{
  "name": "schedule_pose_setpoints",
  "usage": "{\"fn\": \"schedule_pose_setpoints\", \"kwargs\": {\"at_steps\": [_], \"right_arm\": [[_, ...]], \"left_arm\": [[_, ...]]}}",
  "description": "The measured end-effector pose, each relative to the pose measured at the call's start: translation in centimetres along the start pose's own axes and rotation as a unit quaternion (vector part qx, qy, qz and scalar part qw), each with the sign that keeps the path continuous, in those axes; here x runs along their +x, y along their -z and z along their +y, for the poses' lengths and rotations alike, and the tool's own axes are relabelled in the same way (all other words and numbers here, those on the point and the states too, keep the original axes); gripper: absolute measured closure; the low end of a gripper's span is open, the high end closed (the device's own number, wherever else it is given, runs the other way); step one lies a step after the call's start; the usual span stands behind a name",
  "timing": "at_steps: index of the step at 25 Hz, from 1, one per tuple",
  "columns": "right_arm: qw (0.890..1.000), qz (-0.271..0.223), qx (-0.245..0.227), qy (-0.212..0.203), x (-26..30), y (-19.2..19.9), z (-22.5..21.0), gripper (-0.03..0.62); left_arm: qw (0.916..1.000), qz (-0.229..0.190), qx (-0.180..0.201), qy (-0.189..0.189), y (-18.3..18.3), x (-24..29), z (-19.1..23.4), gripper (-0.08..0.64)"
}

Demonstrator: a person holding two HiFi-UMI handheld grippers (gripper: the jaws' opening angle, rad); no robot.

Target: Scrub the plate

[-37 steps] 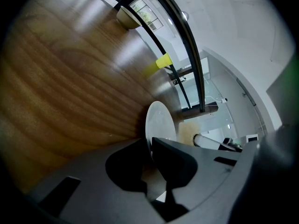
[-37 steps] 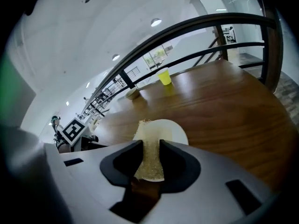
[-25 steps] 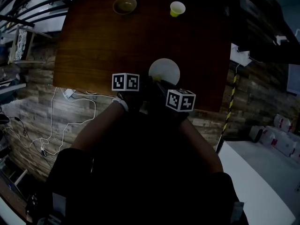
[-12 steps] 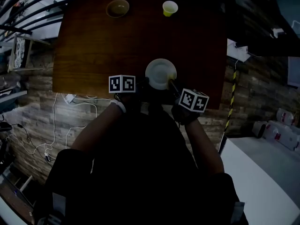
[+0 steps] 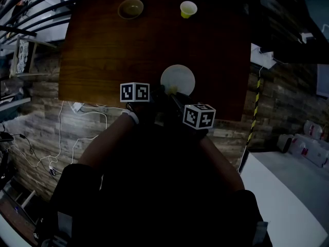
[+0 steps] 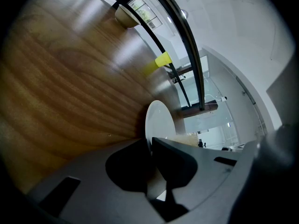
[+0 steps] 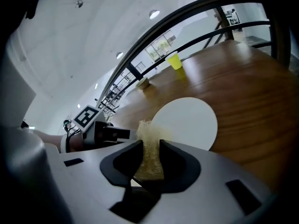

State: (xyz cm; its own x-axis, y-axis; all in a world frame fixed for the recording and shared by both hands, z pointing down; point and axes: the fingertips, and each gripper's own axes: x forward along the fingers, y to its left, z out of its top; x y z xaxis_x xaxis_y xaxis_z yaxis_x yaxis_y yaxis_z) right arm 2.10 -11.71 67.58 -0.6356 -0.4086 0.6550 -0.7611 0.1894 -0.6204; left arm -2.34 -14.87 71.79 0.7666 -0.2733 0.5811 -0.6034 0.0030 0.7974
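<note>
A large indoor hall set up as a test space rather than a home: a lone wooden tabletop [image 5: 103, 50] on plank flooring [image 5: 36, 81], loose cables [image 5: 54, 133], a yellow-black striped post [image 5: 252, 118], black railings [image 6: 190, 45] and recessed ceiling lights [image 7: 154, 14].

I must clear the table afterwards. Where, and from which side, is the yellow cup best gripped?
Probably by the rim of the yellow cup. It stands upright with its mouth open, so the wall can be pinched from above, one jaw inside and one outside. Approach from the near side, over the table, because the cup sits close to the far edge.
</note>
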Motion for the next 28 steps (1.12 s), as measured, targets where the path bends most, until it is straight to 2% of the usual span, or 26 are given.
{"fn": "schedule_pose_setpoints", "kwargs": {"at_steps": [4,9,16,28], "right_arm": [[0.999,0.025,-0.021,-0.010,0.9,1.3,1.1,0.472],[0.999,0.027,-0.019,-0.016,0.8,1.3,0.5,0.472],[1.000,0.008,0.001,-0.004,-0.7,0.5,-2.0,0.472],[0.998,-0.035,0.036,0.033,-2.7,-3.3,-6.1,0.472]], "left_arm": [[1.0000,-0.001,0.002,0.001,0.0,0.0,-0.1,0.512],[1.0000,0.000,0.001,0.001,0.0,-0.1,0.0,0.512],[1.0000,0.003,0.004,0.001,0.1,0.0,0.0,0.512],[1.0000,0.004,0.003,0.001,0.0,-0.1,0.0,0.512]]}}
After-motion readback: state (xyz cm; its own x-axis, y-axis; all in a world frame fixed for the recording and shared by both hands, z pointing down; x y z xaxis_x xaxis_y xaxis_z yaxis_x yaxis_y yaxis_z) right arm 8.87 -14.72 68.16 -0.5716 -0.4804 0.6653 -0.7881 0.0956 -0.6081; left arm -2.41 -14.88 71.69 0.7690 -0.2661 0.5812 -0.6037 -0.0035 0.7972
